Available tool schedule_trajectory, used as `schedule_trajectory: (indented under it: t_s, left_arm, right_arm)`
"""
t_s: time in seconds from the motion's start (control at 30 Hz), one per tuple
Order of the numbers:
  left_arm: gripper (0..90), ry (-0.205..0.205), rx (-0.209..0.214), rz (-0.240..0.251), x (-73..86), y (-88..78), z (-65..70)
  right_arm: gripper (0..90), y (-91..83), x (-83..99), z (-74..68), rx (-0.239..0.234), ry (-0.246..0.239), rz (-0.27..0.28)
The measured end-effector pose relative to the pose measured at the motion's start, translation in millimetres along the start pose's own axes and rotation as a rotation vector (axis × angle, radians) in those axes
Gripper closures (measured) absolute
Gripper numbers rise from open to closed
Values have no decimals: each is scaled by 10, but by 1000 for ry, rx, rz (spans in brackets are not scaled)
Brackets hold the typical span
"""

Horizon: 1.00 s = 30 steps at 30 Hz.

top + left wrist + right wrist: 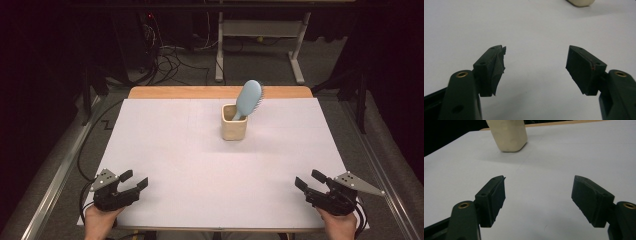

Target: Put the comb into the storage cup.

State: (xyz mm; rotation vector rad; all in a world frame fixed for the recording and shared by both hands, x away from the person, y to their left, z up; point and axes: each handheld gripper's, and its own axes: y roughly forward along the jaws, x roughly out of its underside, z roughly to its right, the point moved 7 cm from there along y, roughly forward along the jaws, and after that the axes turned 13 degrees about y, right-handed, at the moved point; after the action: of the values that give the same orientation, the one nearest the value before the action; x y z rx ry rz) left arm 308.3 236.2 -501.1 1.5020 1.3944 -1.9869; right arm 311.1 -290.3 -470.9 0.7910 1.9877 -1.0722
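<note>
- The left gripper (134, 181) rests near the front left corner of the white tabletop (165, 145), held by a hand (98, 221) that comes in from the bottom edge
- Its jaws stand wide apart with nothing between them; the left gripper view shows this gap clearly over the bare white surface
- The right gripper (309, 179) is near the front right corner, also in a hand (342, 226), and its jaws are spread apart too, with nothing between them
- The beige cup (234, 122) stands upright toward the back edge of the tabletop, a little right of the middle, well apart from both grippers
- A light blue hairbrush (248, 99) stands in the cup with its handle down, and its head leans to the right above the rim; the high view shows the brush
- The right gripper view shows the cup (509, 135) from the side, far ahead and left of the gap, cut at the top
- The left gripper view catches a small part of the cup base (581, 2) at its top edge
- In the left gripper view the pad of the left jaw looks torn and uneven at its edge
</note>
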Motion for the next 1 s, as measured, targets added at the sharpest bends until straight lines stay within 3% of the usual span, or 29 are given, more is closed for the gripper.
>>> schedule_trajectory:
  t_s: [0.6, 1.0]
  left_arm:
    - [314, 1, 3, -2, 4, -4, 1]
    - [315, -5, -2, -12, 15, 17, -13]
  right_arm:
    - [278, 57, 123, 96, 25, -8, -10]
    - [279, 3, 208, 161, 37, 2, -4]
